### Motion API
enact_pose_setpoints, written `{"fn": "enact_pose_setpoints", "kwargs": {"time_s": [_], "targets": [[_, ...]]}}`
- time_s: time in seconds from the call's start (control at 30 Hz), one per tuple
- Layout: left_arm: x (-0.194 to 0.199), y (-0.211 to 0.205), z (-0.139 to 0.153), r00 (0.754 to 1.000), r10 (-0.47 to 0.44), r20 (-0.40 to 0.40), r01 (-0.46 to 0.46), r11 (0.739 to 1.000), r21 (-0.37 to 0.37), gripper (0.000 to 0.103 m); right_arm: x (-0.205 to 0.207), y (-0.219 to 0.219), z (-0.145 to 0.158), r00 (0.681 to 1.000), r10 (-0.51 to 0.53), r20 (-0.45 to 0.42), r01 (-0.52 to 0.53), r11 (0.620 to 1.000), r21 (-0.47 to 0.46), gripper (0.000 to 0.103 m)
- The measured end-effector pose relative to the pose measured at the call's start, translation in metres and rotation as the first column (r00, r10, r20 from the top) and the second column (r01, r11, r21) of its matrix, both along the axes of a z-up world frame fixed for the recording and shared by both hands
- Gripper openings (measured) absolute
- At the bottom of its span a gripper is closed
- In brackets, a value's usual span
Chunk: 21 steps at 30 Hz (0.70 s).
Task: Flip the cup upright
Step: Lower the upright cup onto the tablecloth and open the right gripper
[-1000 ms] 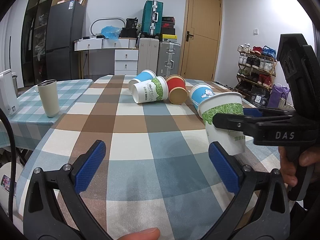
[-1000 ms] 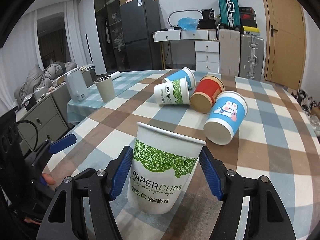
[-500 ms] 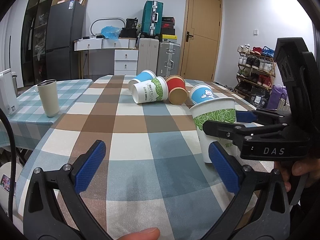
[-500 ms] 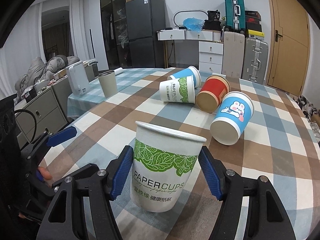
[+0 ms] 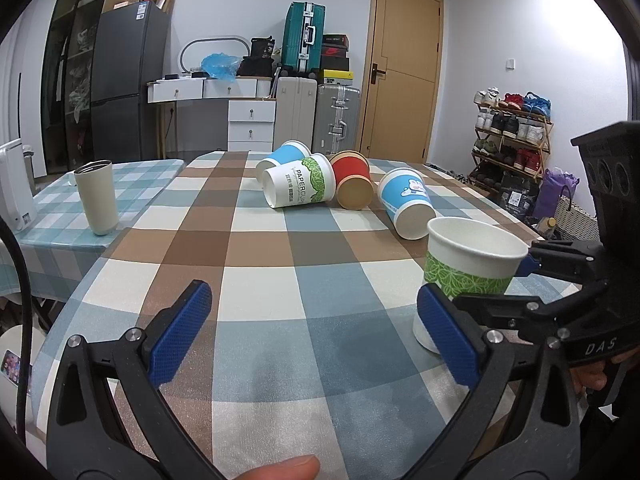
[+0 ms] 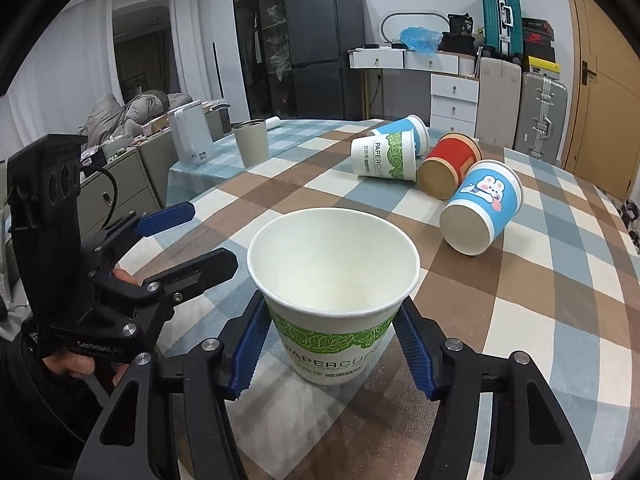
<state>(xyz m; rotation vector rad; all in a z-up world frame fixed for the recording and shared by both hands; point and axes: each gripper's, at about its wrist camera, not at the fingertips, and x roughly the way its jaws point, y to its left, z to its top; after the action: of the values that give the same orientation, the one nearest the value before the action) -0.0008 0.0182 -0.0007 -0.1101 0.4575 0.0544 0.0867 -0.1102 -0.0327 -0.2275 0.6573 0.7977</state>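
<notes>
Right gripper [image 6: 332,344] jaws pinch a light, crushable paper cup [image 6: 332,300] upright on the worktop [image 6: 560,300], gripping mid-wall; left gripper [image 5: 316,336] jaws spread, empty.

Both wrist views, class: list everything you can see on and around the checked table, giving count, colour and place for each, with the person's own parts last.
Green-leaf paper cup: one, white with green band, upright on the near table, between the right gripper's pads.
Fallen paper cups: four, far side; one green-leaf, one plain blue behind it, one red, one blue with a rabbit.
Tumbler: one, cream, upright on the side table.
White appliance: one, beside the tumbler.
Table: one, brown, blue and white checks.
Fridge: one, dark, back wall.
Suitcases: three, teal, white, silver.
Shoe rack: one, far right.
Left gripper: open, empty.
Right gripper: closed on the upright cup.
</notes>
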Motion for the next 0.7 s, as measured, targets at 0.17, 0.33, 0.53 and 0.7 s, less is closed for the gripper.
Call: {"fn": "enact_pose_setpoints", "kwargs": {"time_s": [0.17, 0.33, 0.53, 0.7], "targets": [[0.0, 0.0, 0.0, 1.0, 0.0, 0.0, 0.0, 1.0, 0.0, 0.103, 0.007, 0.009, 0.0, 0.998, -0.048, 0.047, 0.049, 0.999, -0.008, 0.063], [0.0, 0.0, 0.0, 1.0, -0.001, 0.0, 0.001, 1.0, 0.0, 0.103, 0.012, 0.017, -0.001, 0.997, -0.062, 0.044, 0.063, 0.998, -0.016, 0.063], [0.0, 0.0, -0.001, 1.0, -0.001, 0.0, 0.001, 1.0, 0.0, 0.103, 0.012, 0.015, -0.001, 0.998, -0.051, 0.04, 0.051, 0.999, -0.007, 0.065], [0.0, 0.0, -0.001, 1.0, -0.001, 0.0, 0.001, 1.0, -0.001, 0.103, 0.015, 0.001, -0.003, 0.999, -0.034, 0.001, 0.034, 0.998, 0.048, 0.082]]}}
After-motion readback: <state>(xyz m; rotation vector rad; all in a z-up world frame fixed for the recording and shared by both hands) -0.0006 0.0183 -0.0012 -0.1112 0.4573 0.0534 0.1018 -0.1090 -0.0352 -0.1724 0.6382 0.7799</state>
